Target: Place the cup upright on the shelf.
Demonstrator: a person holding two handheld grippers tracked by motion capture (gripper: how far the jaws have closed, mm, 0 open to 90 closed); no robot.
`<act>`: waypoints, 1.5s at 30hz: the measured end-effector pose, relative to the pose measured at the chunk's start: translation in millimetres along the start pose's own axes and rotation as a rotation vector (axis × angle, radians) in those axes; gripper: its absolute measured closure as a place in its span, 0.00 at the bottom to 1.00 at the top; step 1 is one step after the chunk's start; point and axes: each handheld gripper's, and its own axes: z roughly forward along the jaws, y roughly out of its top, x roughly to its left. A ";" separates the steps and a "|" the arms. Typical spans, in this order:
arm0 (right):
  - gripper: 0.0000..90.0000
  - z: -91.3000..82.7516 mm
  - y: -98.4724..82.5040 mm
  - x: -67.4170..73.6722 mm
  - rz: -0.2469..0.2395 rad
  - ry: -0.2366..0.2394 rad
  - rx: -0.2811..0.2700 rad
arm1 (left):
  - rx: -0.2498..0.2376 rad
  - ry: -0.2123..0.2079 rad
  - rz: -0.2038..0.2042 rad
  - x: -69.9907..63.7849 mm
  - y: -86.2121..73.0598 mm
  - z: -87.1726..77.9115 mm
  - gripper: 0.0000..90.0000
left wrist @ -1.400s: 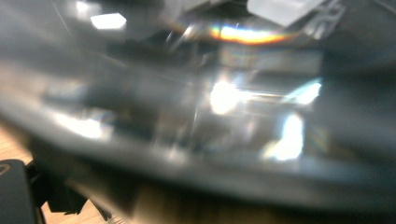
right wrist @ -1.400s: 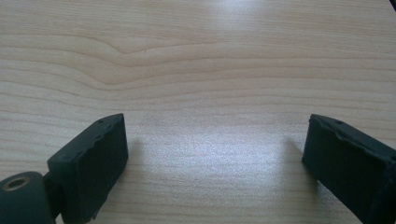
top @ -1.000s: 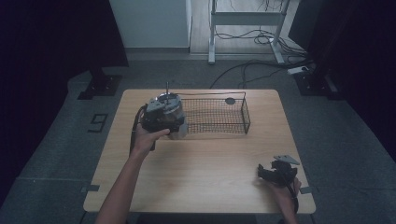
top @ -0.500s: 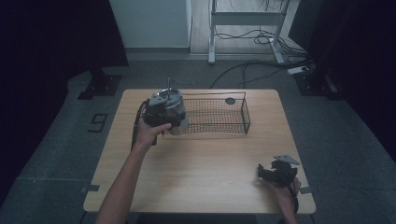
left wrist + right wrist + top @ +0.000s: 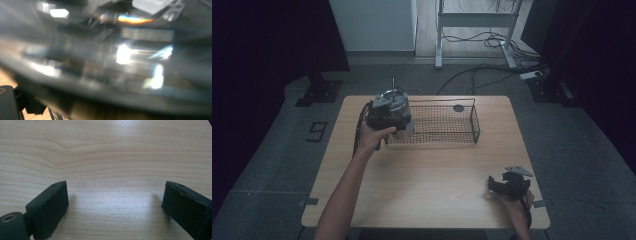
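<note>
1. Left claw [image 5: 404, 126] has carried the jar [image 5: 392, 107] up over the basket [image 5: 474, 122] left end; grip's hidden, can't tell.
2. Right claw [image 5: 507, 186] sits wide apart, well off the basket on the tabletop [image 5: 427, 175].
3. Drop-in looks next.

A basket [image 5: 447, 125] is sitting on the far half of the table [image 5: 422, 175], with a small disc [image 5: 458, 108] lying in its far right corner. The left gripper [image 5: 388, 112] is hanging over the basket's left end. The right gripper [image 5: 508, 184] is resting near the table's near right corner, well apart from the basket.
</note>
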 end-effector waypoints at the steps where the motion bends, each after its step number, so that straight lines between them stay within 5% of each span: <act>1: 0.07 0.0 0.0 0.0 0.000 0.000 0.000 | 0.001 0.001 0.000 0.5 1.0 0.8 0.05; 45: 0.08 -0.2 -0.3 -0.8 0.001 -0.004 -0.004 | 0.066 0.035 -0.007 26.7 18.4 70.2 0.05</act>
